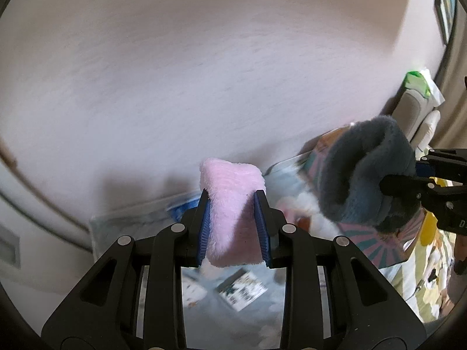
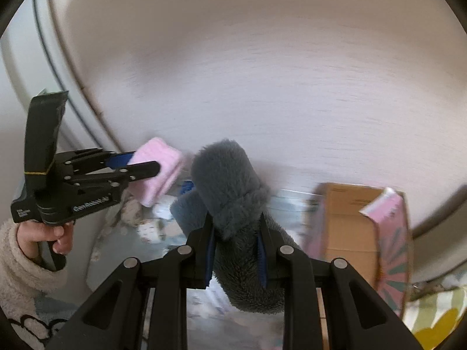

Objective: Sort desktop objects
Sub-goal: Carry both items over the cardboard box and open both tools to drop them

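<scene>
My left gripper is shut on a fluffy pink cloth, pinched between its blue pads and lifted above the desk. At the right of the left wrist view my right gripper reaches in, shut on a fluffy grey cloth. In the right wrist view the grey cloth bulges up between the fingers of the right gripper and hangs below them. At the left of that view the left gripper, held by a hand in a cream fleece sleeve, carries the pink cloth.
An open cardboard box with pink patterned sides stands at the right. Below the grippers lies a clear, glossy surface with printed cards and papers. A pale wall fills the background. A green-topped pack sits far right.
</scene>
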A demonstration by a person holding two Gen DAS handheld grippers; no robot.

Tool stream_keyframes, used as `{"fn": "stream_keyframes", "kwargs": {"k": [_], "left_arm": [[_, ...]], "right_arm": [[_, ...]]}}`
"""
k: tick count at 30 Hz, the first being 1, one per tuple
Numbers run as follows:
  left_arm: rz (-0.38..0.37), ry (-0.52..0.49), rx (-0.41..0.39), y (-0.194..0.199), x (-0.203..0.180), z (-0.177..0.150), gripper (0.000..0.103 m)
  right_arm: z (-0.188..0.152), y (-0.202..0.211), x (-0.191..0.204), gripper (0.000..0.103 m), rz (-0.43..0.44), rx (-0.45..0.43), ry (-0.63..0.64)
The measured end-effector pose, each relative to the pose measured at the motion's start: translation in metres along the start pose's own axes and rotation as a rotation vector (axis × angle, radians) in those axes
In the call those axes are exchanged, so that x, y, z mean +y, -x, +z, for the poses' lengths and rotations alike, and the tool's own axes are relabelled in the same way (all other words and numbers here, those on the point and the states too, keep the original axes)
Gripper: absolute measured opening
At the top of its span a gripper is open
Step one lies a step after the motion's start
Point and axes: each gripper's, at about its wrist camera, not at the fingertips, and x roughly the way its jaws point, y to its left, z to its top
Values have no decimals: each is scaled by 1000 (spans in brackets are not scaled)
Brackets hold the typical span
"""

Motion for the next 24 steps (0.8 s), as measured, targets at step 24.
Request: {"fn": "stream_keyframes", "kwargs": {"k": [24], "left_arm": [[-240, -318, 191, -153, -232, 74, 25]], "right_arm": [[-86, 11, -146, 22, -171, 208, -270]]}}
